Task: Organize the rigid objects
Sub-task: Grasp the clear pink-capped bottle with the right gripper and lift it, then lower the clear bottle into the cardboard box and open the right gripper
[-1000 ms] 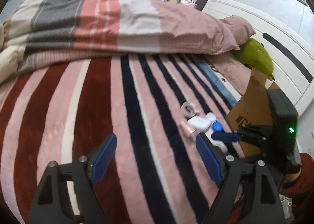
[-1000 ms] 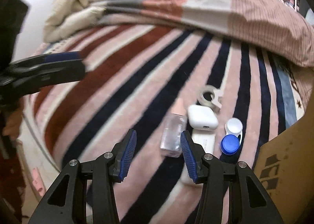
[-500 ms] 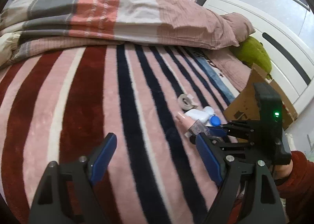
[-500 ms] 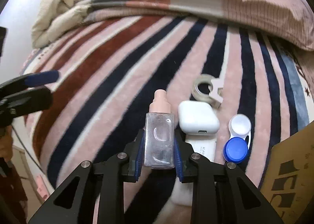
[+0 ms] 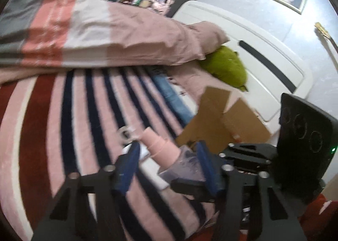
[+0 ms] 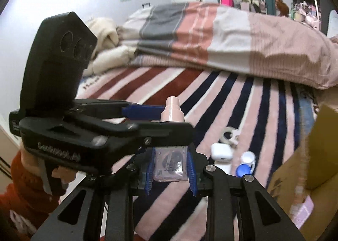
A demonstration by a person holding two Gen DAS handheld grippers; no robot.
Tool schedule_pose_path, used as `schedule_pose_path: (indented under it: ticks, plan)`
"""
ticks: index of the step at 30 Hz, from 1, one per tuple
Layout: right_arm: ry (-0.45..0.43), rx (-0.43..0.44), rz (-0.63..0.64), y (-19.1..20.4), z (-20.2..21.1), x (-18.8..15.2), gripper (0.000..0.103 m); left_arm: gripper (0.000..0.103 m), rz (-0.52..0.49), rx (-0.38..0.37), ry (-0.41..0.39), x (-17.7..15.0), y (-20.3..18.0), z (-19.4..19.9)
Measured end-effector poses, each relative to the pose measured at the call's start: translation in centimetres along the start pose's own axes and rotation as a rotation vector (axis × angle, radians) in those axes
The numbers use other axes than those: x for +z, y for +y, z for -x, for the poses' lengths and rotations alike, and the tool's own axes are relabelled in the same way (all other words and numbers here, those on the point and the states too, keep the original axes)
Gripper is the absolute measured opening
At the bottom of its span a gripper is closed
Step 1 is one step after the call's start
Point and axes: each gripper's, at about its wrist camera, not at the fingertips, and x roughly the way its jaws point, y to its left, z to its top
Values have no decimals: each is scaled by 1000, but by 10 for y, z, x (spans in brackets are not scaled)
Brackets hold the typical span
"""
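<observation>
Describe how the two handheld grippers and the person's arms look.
Both grippers are black, angular frames with silver bolts and ribbed blue finger pads. The left gripper carries a boxy black housing with embossed rings and white lettering; the right gripper shows a green light. Sleeves are red.

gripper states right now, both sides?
Left gripper: open, fingers either side of the bottle's pink cap, not clamped.
Right gripper: shut on the bottle.

Left gripper (image 6: 145, 110) crosses just ahead of the held bottle (image 6: 170, 163); striped blanket (image 6: 211, 93) beyond lies open.
</observation>
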Motion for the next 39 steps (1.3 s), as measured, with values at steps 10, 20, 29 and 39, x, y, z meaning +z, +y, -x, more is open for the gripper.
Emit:
schedule_pose_path:
  ticks: [10,20,29,39]
  plan:
    - [-75,-73,-97,-62,68,-3,22,43,-134,-50,19,38,-80,-41]
    - [-138,-27,-248,-119,117,-11,22,43,-217,-107,57,66,-135,-77]
    - [-158,20,-225,-115,121,-1,22,43,-234,-64,60,75,-139,-63]
    - [-51,-95,-255,-145,106,-21,22,43,-210,-86,162,68,-145,-118]
